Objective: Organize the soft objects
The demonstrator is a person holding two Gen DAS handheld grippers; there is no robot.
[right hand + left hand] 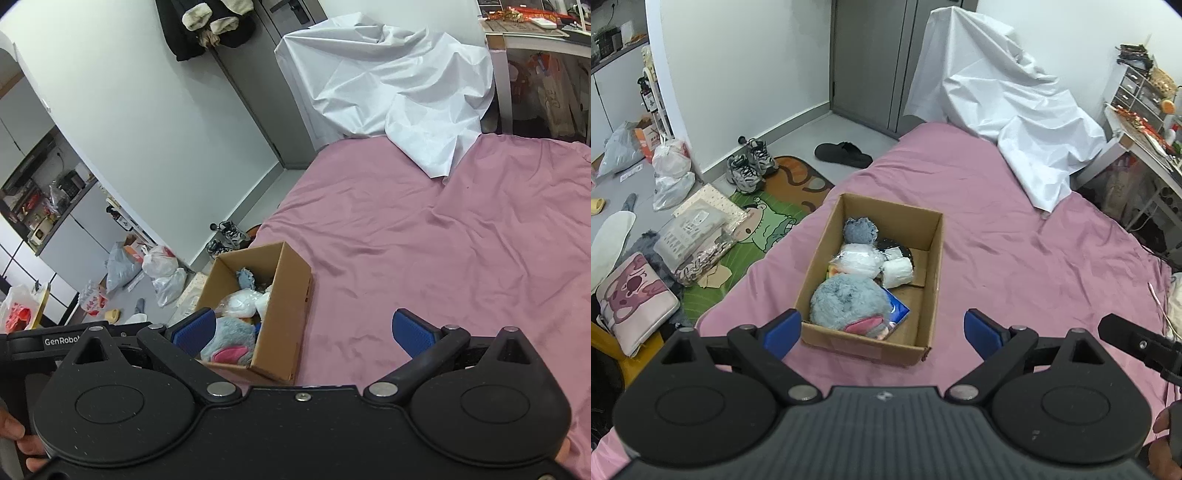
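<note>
An open cardboard box (929,266) (291,295) stands on the pink bed sheet. Inside lie a large grey fluffy plush (849,299) (231,341) with a pink patch, a small grey plush (860,229), white soft items in clear plastic (862,260) (240,304) and a white roll (897,272). My left gripper (882,332) hovers above the box's near end, open, nothing between its blue pads. My right gripper (304,330) is open and empty too, above the box's right wall. The right gripper's finger shows at the left wrist view's right edge.
A crumpled white sheet (1004,107) (391,92) covers the bed's far end. On the floor to the left lie shoes (750,166), a slipper (844,154), plastic bags (670,173), a green mat (764,229) and a pink cushion (635,299). A cluttered desk (1145,133) stands right.
</note>
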